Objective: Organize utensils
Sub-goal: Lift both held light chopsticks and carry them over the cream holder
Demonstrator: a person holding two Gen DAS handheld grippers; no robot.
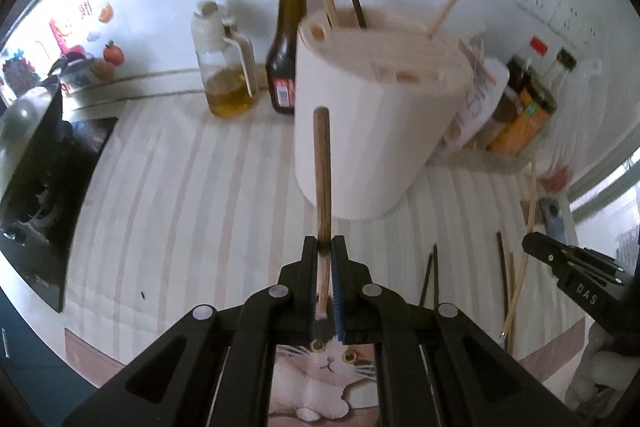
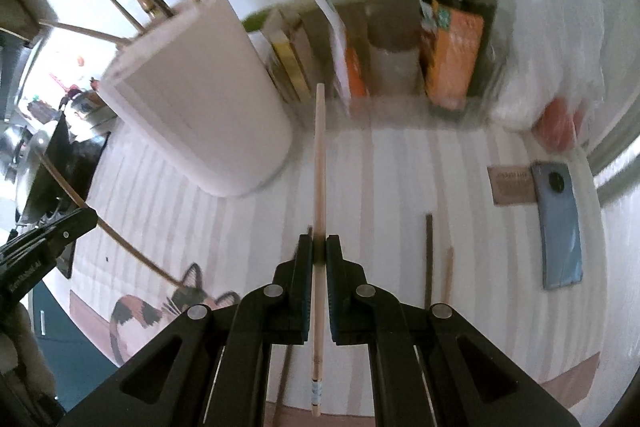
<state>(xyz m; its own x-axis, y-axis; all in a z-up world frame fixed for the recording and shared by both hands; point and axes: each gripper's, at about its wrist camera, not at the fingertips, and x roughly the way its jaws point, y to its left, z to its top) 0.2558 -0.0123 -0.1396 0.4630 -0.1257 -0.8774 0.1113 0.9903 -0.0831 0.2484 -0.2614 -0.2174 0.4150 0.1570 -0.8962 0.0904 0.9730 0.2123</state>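
Note:
My left gripper (image 1: 325, 247) is shut on a brown wooden chopstick (image 1: 322, 167) that points up toward the white utensil holder (image 1: 372, 131). Several chopsticks stand in the holder's top. My right gripper (image 2: 319, 245) is shut on a pale wooden chopstick (image 2: 319, 163), held above the striped mat. The holder (image 2: 200, 99) stands to its upper left. Loose chopsticks (image 2: 429, 259) lie on the mat to the right. The left gripper (image 2: 48, 239) shows at the left edge with its brown chopstick (image 2: 120, 243). The right gripper (image 1: 576, 267) shows at the right edge with its pale chopstick (image 1: 520, 267).
A dark sauce bottle (image 1: 286, 43) and an oil cruet (image 1: 224, 63) stand behind the holder. Bottles and boxes (image 2: 452, 39) line the back wall. A blue phone (image 2: 560, 223) and a brown card (image 2: 512, 185) lie on the mat (image 1: 180, 187). A stove (image 1: 36, 167) sits at the left.

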